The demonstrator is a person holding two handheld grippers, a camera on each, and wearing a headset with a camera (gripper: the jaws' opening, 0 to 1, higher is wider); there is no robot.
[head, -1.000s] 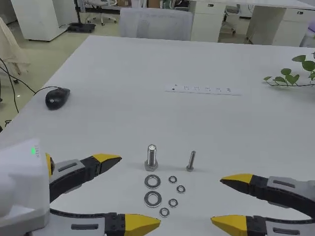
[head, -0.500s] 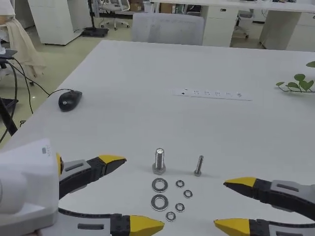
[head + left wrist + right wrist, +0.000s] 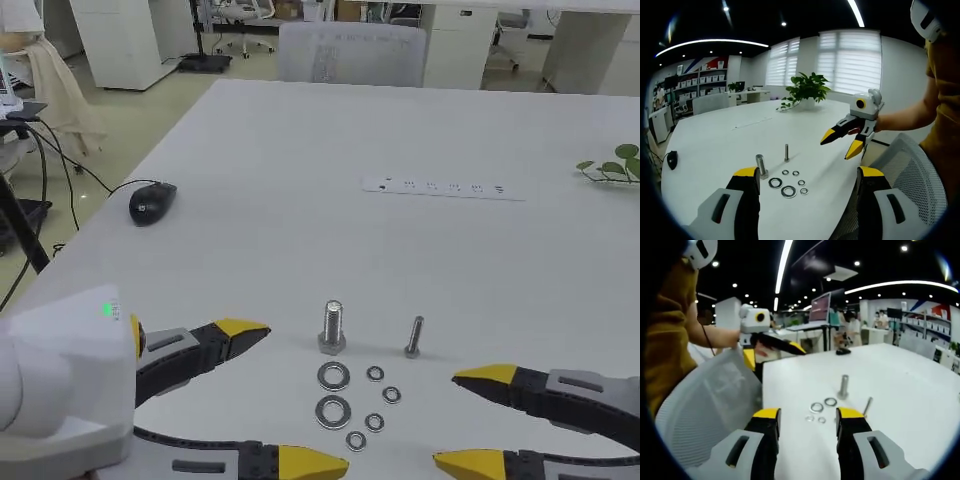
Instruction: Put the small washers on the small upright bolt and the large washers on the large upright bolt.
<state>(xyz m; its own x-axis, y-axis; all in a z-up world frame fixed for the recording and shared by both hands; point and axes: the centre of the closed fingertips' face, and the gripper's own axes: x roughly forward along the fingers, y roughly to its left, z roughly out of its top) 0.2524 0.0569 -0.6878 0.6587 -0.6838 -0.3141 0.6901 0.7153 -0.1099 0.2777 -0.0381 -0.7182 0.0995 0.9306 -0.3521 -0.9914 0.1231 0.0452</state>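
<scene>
Washers (image 3: 334,376) are lying loose on the tabletop (image 3: 300,200), just beside the upright large bolt (image 3: 332,328) and small bolt (image 3: 414,337). The left tool (image 3: 305,397) and right tool (image 3: 446,420) are hovering on either side, jaws spread, grasping nothing. The head view is showing a mouse (image 3: 152,203), while the left gripper view is showing a potted plant (image 3: 805,90).

Head view looks down along the desk (image 3: 280,230); gripper views, low, face each other across the big bolt (image 3: 333,335).
</scene>
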